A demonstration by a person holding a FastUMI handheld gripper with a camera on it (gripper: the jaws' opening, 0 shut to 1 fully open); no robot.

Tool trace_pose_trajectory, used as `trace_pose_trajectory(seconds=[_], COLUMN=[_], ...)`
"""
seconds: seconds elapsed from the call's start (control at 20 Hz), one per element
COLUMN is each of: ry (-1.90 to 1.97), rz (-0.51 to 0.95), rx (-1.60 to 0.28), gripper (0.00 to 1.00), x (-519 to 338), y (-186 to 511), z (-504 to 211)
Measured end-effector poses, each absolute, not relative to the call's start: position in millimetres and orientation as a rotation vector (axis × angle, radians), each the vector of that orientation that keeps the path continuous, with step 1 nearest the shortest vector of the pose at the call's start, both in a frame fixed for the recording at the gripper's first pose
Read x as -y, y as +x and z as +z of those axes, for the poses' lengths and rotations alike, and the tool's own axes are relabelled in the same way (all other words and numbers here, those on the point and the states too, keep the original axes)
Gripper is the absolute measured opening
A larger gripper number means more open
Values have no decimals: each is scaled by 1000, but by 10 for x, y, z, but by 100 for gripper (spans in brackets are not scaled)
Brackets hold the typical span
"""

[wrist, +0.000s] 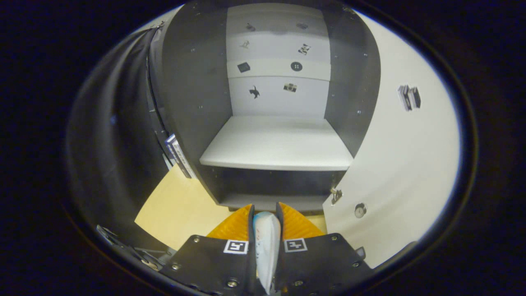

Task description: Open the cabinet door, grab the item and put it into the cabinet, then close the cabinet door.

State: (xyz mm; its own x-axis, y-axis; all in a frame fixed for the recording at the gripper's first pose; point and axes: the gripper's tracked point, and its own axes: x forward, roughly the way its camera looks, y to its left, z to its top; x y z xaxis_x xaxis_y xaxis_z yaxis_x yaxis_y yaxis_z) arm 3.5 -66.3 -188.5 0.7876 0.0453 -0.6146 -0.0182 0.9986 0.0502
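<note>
Straight ahead of the gripper point(265, 218), whose fingers are clamped on a white packet point(266, 246), the open cabinet's white shelf point(277, 144) is presented.

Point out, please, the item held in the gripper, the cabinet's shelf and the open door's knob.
Item point(266, 242): gripper view, its pale body pinched between the fingers.
Cabinet shelf point(279, 144): gripper view, middle of its white top surface.
Door knob point(360, 210): gripper view, the round knob's face.
</note>
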Motion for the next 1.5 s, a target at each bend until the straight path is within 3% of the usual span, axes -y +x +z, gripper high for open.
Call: trace_pose_trajectory(seconds=[0.8, 1.5], ry=[25, 36], rz=[35, 52], rx=[-708, -1064], gripper=[17, 17], x=[785, 770], y=[1024, 1624], z=[-1799, -2438])
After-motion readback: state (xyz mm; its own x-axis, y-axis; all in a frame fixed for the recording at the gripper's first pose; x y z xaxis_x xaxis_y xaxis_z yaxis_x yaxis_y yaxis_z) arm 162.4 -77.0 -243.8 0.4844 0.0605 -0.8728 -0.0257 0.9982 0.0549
